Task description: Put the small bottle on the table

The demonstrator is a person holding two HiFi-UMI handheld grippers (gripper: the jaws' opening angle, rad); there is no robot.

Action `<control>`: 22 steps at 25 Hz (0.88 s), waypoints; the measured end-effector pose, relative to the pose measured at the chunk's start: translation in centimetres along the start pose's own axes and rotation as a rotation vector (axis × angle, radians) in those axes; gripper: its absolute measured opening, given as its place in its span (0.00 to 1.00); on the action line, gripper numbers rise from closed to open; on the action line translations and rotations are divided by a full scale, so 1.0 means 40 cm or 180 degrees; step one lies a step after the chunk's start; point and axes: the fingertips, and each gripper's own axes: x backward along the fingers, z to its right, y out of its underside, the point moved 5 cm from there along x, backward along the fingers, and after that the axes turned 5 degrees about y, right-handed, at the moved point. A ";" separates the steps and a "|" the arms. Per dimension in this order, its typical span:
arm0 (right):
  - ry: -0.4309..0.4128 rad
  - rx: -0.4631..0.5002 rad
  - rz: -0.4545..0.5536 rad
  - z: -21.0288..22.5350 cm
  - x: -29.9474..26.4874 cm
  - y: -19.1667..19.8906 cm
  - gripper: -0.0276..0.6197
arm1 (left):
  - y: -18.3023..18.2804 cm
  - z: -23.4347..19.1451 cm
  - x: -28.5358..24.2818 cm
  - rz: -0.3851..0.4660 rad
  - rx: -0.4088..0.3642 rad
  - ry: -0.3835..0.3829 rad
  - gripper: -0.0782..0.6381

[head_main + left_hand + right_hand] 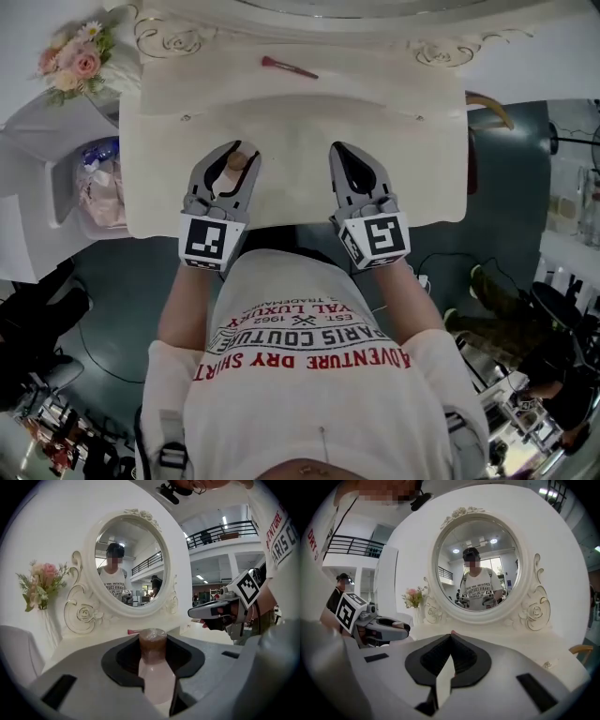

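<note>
**Set the small bottle down on the tabletop**
Your left tongs pinch the small bottle, which lies along the jaws with its brown cap toward the tips. Lower it until it rests steady on the tabletop beneath, and only then spread the jaws. Your right tongs, pressed together and empty, hover just beside; hold them clear.

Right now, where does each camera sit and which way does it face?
Head view: on the head, steeply down at the table; shirt and forearms show.
Left gripper view: rides the left hand-held gripper, jaws clamping the small bottle, facing the mirror.
Right gripper view: rides the right hand-held gripper, jaws together, empty, facing the mirror.
Shared: both gripper views see the mirror.
</note>
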 end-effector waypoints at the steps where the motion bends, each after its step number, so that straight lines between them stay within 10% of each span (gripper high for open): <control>1: 0.0000 -0.0009 -0.0018 0.004 -0.018 0.004 0.04 | 0.010 -0.014 -0.014 -0.0014 0.0006 -0.0002 0.29; 22: 0.0069 -0.0014 -0.0363 0.039 -0.182 0.157 0.04 | 0.208 -0.111 -0.165 -0.0120 0.0179 -0.0042 0.29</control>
